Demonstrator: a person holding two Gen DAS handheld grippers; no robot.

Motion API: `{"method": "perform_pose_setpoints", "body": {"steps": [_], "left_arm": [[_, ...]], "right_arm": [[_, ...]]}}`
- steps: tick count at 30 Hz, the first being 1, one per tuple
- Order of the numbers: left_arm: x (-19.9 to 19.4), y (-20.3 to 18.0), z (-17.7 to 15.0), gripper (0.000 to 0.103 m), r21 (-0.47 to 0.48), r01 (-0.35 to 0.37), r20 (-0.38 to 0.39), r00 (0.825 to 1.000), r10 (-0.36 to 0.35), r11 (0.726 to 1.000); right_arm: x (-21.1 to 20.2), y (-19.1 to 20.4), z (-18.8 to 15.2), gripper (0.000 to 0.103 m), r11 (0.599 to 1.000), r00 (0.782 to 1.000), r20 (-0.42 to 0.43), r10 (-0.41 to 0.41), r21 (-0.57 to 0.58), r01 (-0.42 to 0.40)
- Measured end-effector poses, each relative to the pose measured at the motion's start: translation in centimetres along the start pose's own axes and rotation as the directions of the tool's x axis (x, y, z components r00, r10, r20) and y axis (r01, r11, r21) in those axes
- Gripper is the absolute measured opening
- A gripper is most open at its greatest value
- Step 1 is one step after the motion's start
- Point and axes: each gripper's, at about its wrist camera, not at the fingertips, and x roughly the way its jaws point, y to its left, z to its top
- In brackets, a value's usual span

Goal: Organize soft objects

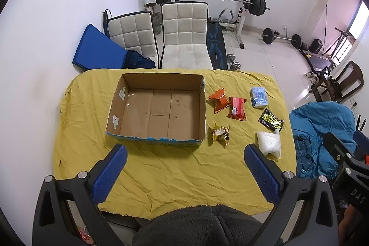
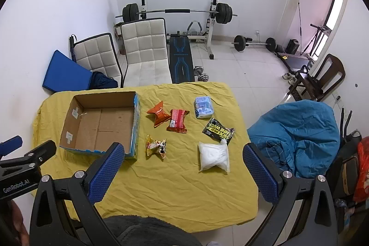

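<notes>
An open, empty cardboard box (image 1: 159,107) (image 2: 101,123) stands on the yellow cloth-covered table (image 1: 161,176) (image 2: 175,181). To its right lie soft packets: an orange snack bag (image 1: 218,99) (image 2: 159,116), a red packet (image 1: 237,108) (image 2: 177,123), a yellow snack bag (image 1: 221,133) (image 2: 156,146), a blue-white tissue pack (image 1: 259,96) (image 2: 203,107), a black wipes packet (image 1: 271,119) (image 2: 218,131) and a white soft bag (image 1: 269,143) (image 2: 214,156). My left gripper (image 1: 185,151) is open and empty above the table's near side. My right gripper (image 2: 183,150) is open and empty, near the white bag.
Two white padded chairs (image 1: 184,36) stand behind the table, with a weight bench and barbell rack (image 1: 244,4) beyond. A blue mat (image 1: 96,50) leans on the wall. A blue blanket pile (image 2: 297,133) sits right of the table.
</notes>
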Motion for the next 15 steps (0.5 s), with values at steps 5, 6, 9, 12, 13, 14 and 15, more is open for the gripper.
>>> {"method": "perform_pose_setpoints", "body": {"steps": [5, 6, 9, 12, 13, 14, 15], "left_arm": [[-0.32, -0.01, -0.11, 0.103, -0.002, -0.004, 0.007, 1.000, 0.004, 1.000], [-0.32, -0.08, -0.03, 0.103, 0.001, -0.004, 0.008, 1.000, 0.004, 1.000], [-0.33, -0.03, -0.03, 0.103, 0.002, -0.004, 0.007, 1.000, 0.004, 1.000], [-0.32, -0.02, 0.01, 0.103, 0.002, -0.005, 0.007, 1.000, 0.005, 1.000], [-0.33, -0.02, 0.00, 0.103, 0.001, -0.005, 0.008, 1.000, 0.005, 1.000], [-0.34, 0.01, 0.00, 0.103, -0.001, -0.005, 0.008, 1.000, 0.005, 1.000], [-0.34, -0.02, 0.01, 0.103, 0.002, -0.005, 0.008, 1.000, 0.005, 1.000]], "right_arm": [[-0.08, -0.13, 0.00, 0.103, 1.000, 1.000, 0.001, 0.005, 0.002, -0.005], [0.00, -0.23, -0.05, 0.103, 1.000, 1.000, 0.002, 0.006, 0.003, -0.006], [-0.03, -0.28, -0.12, 0.103, 1.000, 1.000, -0.002, 0.010, 0.006, -0.010], [-0.11, -0.41, -0.21, 0.103, 1.000, 1.000, -0.005, 0.010, 0.007, -0.010], [-0.06, -0.37, -0.24, 0.103, 1.000, 1.000, -0.005, 0.010, 0.008, -0.010], [-0.10, -0.39, -0.24, 0.103, 1.000, 1.000, -0.006, 0.011, 0.008, -0.011], [-0.10, -0.40, -0.25, 0.103, 1.000, 1.000, -0.004, 0.009, 0.008, -0.009]]}}
